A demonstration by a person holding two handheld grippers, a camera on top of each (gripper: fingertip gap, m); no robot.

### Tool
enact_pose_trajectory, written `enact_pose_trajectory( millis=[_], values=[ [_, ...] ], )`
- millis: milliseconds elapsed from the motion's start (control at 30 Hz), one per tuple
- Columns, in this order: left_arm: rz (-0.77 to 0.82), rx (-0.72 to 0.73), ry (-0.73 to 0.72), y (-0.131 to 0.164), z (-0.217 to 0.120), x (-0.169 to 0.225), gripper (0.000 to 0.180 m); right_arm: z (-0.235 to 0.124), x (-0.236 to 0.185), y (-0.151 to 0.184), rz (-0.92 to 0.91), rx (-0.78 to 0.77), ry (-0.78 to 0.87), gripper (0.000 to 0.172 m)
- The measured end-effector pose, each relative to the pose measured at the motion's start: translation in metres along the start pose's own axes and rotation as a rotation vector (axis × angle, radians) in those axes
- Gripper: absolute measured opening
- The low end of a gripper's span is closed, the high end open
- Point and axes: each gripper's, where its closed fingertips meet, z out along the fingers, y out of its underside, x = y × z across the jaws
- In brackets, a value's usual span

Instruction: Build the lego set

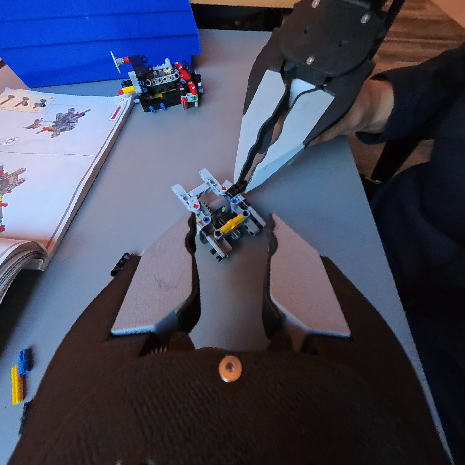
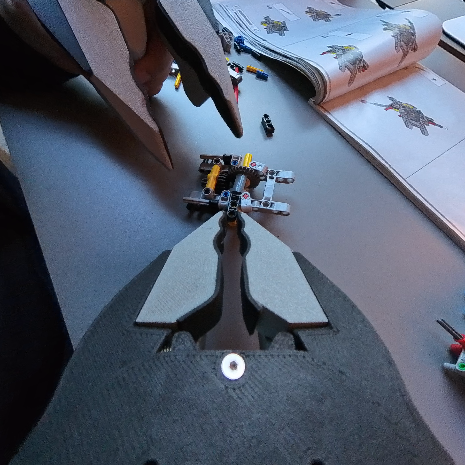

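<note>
- Our right tongs [image 2: 232,217] pinch a black connector [image 2: 232,205] on the grey gear frame [image 1: 219,214]: light, rigid, fiddly.
- Our left tongs [image 1: 230,226] gape, holding nothing, astride the frame's end on the bench [image 1: 151,163].

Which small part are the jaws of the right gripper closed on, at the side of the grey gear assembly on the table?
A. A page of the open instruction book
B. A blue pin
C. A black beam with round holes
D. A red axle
C. In the right wrist view, the right gripper has its jaws pinched on the black beam with round holes at the near side of the grey gear assembly.
</note>
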Motion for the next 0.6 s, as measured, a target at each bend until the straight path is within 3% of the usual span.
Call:
enact_pose_trajectory(
  millis=[267, 600],
  values=[
    [0.109, -0.094, -0.072, 0.012, 0.005, -0.005, 0.059, -0.002, -0.003, -0.001, -0.015, 0.016, -0.047, 0.004],
    [0.25, -0.229, -0.006, 0.02, 0.008, 0.003, 0.069, -0.002, -0.002, 0.001, -0.055, 0.007, -0.045, 0.004]
  ],
)
